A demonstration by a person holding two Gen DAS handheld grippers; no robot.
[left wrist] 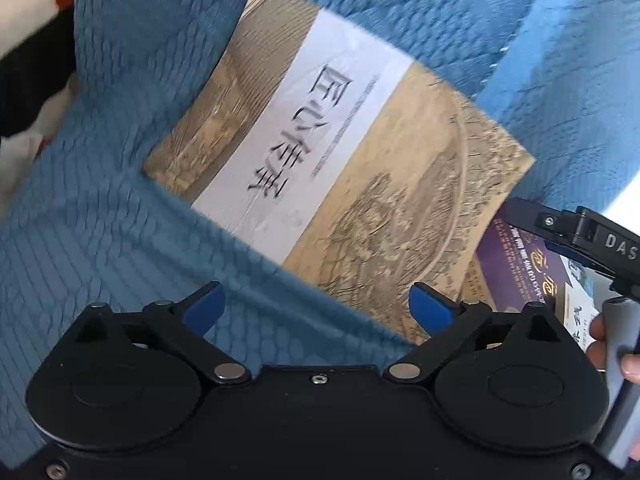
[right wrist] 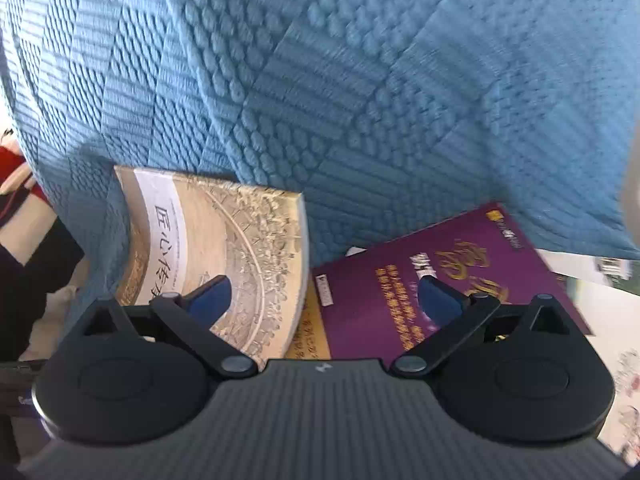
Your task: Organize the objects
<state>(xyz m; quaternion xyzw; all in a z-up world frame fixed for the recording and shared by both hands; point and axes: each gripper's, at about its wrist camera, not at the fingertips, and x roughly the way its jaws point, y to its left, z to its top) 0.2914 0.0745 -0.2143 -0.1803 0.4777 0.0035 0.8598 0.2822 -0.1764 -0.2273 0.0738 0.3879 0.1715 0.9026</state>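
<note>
A blue quilted cover [left wrist: 120,220] fills the left wrist view; the tan book [left wrist: 340,152] lies on it ahead of the left gripper [left wrist: 316,308], jaws apart and empty. In the right wrist view the right gripper [right wrist: 324,296] hovers, jaws apart, over the tan book and the purple booklet [right wrist: 420,280] beside it

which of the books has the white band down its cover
The tan book, resting on the blue quilt: its cover has a white band with black characters. The purple book beside it has gold lettering and no band.
</note>
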